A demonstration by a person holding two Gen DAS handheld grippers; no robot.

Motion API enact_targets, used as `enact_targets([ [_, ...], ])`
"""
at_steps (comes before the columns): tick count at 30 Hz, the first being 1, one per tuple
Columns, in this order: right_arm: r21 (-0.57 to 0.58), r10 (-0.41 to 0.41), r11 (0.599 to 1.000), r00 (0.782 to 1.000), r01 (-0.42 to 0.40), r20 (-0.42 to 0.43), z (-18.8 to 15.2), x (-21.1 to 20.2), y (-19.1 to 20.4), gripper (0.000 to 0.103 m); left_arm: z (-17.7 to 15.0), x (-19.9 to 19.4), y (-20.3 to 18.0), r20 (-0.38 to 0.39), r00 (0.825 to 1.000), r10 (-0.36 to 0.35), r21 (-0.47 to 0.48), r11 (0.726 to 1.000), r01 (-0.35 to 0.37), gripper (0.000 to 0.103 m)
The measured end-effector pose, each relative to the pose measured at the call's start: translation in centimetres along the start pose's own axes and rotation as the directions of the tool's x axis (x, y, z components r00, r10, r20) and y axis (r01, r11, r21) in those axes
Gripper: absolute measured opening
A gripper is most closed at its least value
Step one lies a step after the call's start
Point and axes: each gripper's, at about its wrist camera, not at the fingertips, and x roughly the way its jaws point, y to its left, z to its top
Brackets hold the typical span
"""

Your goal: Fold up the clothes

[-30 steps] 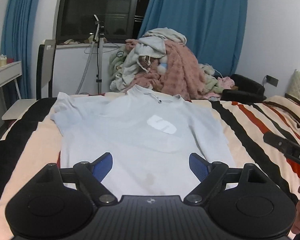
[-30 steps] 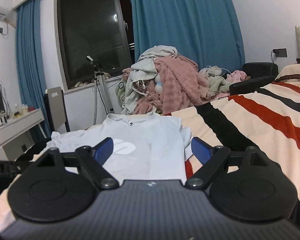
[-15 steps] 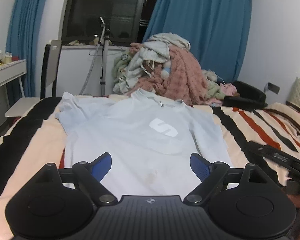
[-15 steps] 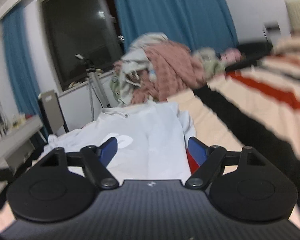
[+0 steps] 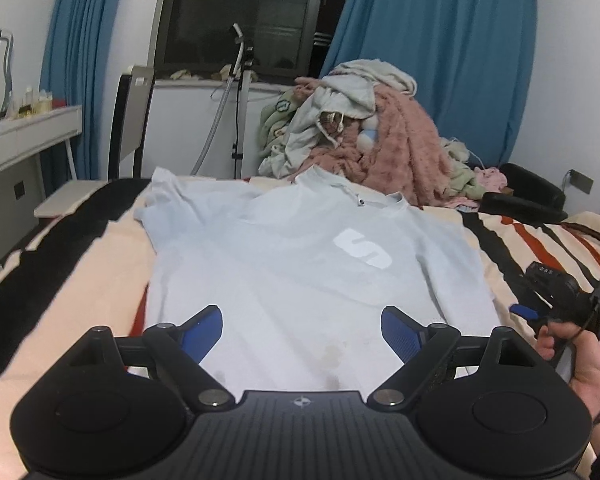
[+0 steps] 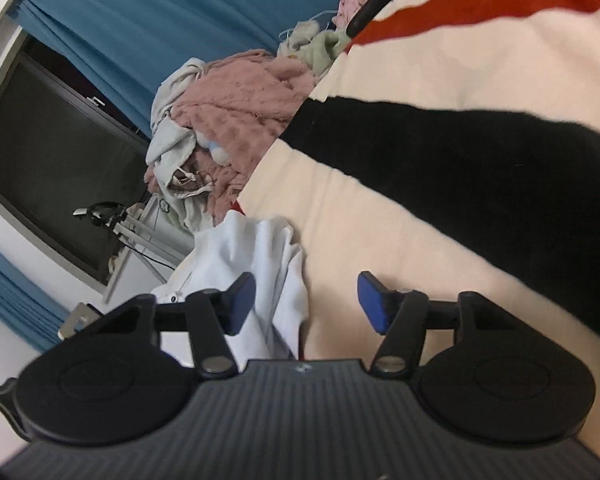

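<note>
Left wrist view: a pale blue T-shirt (image 5: 300, 264) is spread flat on a striped blanket (image 5: 80, 280) on the bed. Its collar points away, toward the window (image 5: 240, 16). A white logo (image 5: 362, 248) is seen on the chest, and some brownish stains (image 5: 332, 356) are seen close to the hem. The left gripper (image 5: 302, 330) is held above the hem, and its jaws are spread wide with nothing between them. The shirt is not touched by it.

A big pile of clothes (image 5: 364, 136), pink and grey and green, is heaped behind the collar. Blue curtains (image 5: 440, 60) hang at both sides of the window. A white desk (image 5: 24, 140) is seen at the far left.

At the right edge, the right gripper (image 5: 548, 300) is seen beside the shirt, held by a hand (image 5: 580, 360).

Right wrist view: everything is tilted hard to one side. The right gripper (image 6: 306, 300) is held low over the blanket (image 6: 420, 240), and its jaws are spread apart and empty. The bunched sleeve of the shirt (image 6: 268, 264) lies by its left finger (image 6: 240, 300). Whether the finger touches the cloth cannot be told. The pile of clothes (image 6: 236, 120) is seen past the sleeve.
</note>
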Motion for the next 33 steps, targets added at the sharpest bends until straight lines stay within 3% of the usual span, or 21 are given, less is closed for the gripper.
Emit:
enact_targets([
  [3,-0.043,0.033,0.998,0.999,-0.035,-0.037,0.0,2.5,0.9,0.057,0.3,1.4,0.0,-0.015,1.0,-0.009,-0.029,1.0,0.009,0.088],
  [6,-0.149,0.008,0.989,0.997,-0.019,-0.076,-0.3,5.2,2.5,0.056,0.6,2.6,-0.2,-0.002,1.0,-0.006,-0.038,0.999,0.006,0.088],
  [8,-0.225,-0.013,0.974,0.994,-0.013,-0.113,-0.6,7.0,3.9,0.044,0.5,3.6,-0.5,0.0,1.0,0.01,-0.025,1.0,-0.01,0.088],
  [10,-0.303,-0.055,0.953,0.993,0.02,-0.104,-1.1,7.8,5.4,0.021,0.4,4.9,-0.5,-0.01,1.0,0.024,-0.016,1.0,-0.025,0.088],
  [12,-0.388,-0.108,0.919,0.992,0.074,-0.068,-1.9,8.1,7.3,0.016,0.5,6.2,-0.1,-0.03,0.999,0.04,-0.033,0.999,-0.041,0.088],
  [15,-0.574,-0.114,0.814,0.994,0.091,-0.003,-4.0,8.2,11.0,0.014,0.5,6.6,0.6,-0.028,0.998,0.056,-0.044,0.997,-0.058,0.088],
  [18,-0.772,-0.071,0.631,0.997,0.072,0.035,-7.7,8.6,15.8,0.014,0.5,6.8,1.3,-0.021,0.997,0.073,-0.051,0.996,-0.074,0.088],
  [21,-0.876,-0.021,0.482,1.0,-0.002,-0.014,-12.0,9.2,19.5,0.014,0.5,7.1,2.0,-0.014,0.996,0.09,-0.059,0.994,-0.091,0.088],
  [23,-0.899,-0.037,0.433,0.996,-0.061,-0.086,-14.6,10.2,20.7,0.014,0.5,7.2,2.4,-0.009,0.995,0.102,-0.064,0.993,-0.102,0.088],
  [25,-0.9,-0.065,0.426,0.989,-0.092,-0.132,-16.2,11.1,21.0,0.016,0.5,7.4,2.9,-0.005,0.994,0.113,-0.069,0.991,-0.113,0.088],
  [27,-0.856,-0.028,0.498,0.984,-0.137,-0.173,-15.4,10.3,20.7,0.02,0.4,7.6,3.4,0.0,0.992,0.125,-0.074,0.989,-0.124,0.088],
  [29,-0.79,0.028,0.582,0.975,-0.195,-0.22,-14.0,9.2,20.3,0.043,0.4,7.4,3.6,-0.002,0.994,0.114,-0.092,0.989,-0.113,0.088],
  [30,-0.749,0.061,0.623,0.969,-0.225,-0.24,-13.3,8.4,20.0,0.066,0.4,7.3,3.8,-0.004,0.994,0.106,-0.102,0.989,-0.106,0.088],
  [31,-0.709,0.101,0.66,0.965,-0.248,-0.244,-12.5,7.3,19.7,0.073,0.5,7.1,3.9,-0.005,0.995,0.098,-0.112,0.989,-0.098,0.088],
  [33,-0.646,0.191,0.706,0.957,-0.289,-0.219,-11.1,5.2,19.2,0.073,0.5,6.9,3.9,-0.008,0.996,0.086,-0.128,0.988,-0.086,0.088],
])
